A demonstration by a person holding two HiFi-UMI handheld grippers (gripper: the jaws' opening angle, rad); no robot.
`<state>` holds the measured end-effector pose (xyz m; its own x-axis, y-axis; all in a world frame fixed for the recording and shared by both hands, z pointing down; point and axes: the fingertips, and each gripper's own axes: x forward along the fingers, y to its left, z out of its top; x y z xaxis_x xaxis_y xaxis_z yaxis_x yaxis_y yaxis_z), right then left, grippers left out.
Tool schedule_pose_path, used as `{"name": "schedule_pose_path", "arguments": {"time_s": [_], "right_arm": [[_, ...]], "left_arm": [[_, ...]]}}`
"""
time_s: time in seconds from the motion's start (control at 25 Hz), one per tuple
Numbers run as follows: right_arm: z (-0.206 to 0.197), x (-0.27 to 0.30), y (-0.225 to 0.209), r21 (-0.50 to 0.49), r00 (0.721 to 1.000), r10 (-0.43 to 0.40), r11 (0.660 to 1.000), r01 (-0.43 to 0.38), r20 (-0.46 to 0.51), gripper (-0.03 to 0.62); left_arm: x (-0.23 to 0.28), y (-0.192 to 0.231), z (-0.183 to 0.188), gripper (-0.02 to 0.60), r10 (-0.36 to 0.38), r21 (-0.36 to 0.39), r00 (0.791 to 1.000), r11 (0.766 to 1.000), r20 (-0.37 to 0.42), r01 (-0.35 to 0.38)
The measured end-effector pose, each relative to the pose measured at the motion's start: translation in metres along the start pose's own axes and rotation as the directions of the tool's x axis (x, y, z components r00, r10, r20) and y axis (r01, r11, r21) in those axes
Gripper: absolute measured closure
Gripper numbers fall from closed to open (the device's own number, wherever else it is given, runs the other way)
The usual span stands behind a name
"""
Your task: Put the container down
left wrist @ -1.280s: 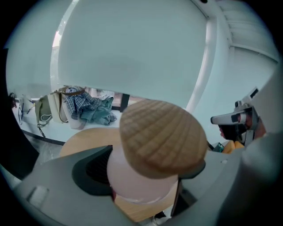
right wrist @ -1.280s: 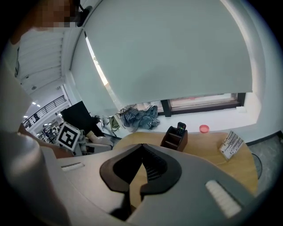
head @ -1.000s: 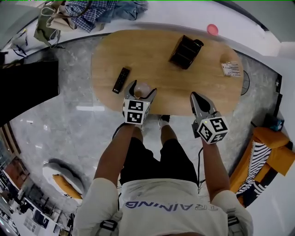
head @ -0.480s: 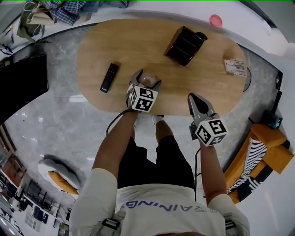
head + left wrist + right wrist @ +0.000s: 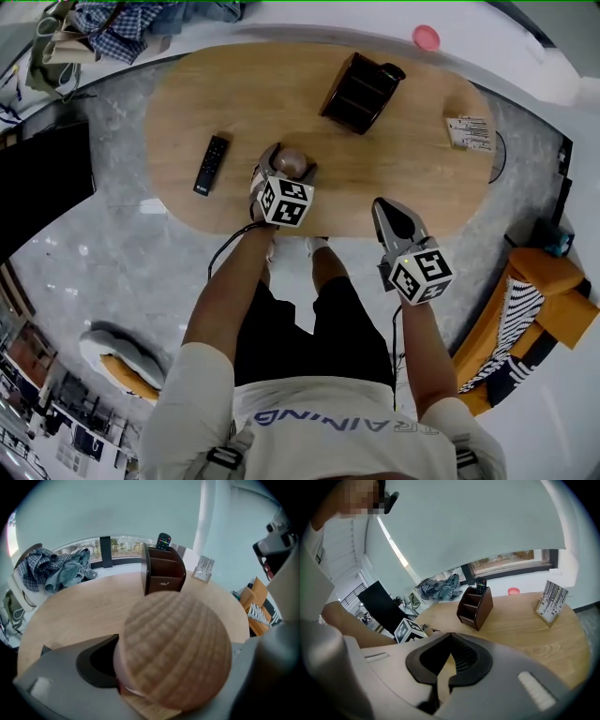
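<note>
The container [image 5: 291,161] is a small pale jar with a round ribbed wooden lid [image 5: 176,648]. My left gripper [image 5: 284,171] is shut on it, one jaw on each side, over the near middle of the oval wooden table [image 5: 412,178]. Whether its base touches the tabletop is hidden. In the left gripper view the lid fills the space between the grey jaws of the left gripper [image 5: 173,672]. My right gripper [image 5: 384,210] hangs at the table's front edge, right of the container, and the right gripper [image 5: 450,638] has its tips together with nothing between them.
A dark brown desk organizer [image 5: 359,91] with a remote in it stands farther back. A black remote [image 5: 211,165] lies left of the container. A white card stand [image 5: 468,133] is at the right end. A pink disc [image 5: 426,37], clothes [image 5: 141,19] and an orange chair [image 5: 548,305] surround the table.
My left gripper carried the container from the table's front edge farther in over the tabletop. The right gripper stayed shut near the front edge.
</note>
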<state>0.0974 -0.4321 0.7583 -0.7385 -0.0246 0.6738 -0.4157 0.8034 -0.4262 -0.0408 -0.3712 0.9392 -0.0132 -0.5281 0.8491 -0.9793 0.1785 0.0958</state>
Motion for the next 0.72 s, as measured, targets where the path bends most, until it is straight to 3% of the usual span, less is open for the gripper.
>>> {"name": "schedule_pose_path", "arguments": {"time_s": [0.44, 0.72], "right_arm": [[0.002, -0.015, 0.012, -0.016, 1.000, 0.014, 1.000, -0.014, 0.012, 0.580], [0.030, -0.035, 0.053, -0.033, 0.995, 0.059, 0.998, -0.056, 0.080, 0.580]], "left_arm": [[-0.020, -0.003, 0.007, 0.133, -0.045, -0.005, 0.998, 0.999, 0.042, 0.045], [-0.098, 0.019, 0.006, 0.129, -0.080, -0.102, 0.995, 0.991, 0.065, 0.087]]}}
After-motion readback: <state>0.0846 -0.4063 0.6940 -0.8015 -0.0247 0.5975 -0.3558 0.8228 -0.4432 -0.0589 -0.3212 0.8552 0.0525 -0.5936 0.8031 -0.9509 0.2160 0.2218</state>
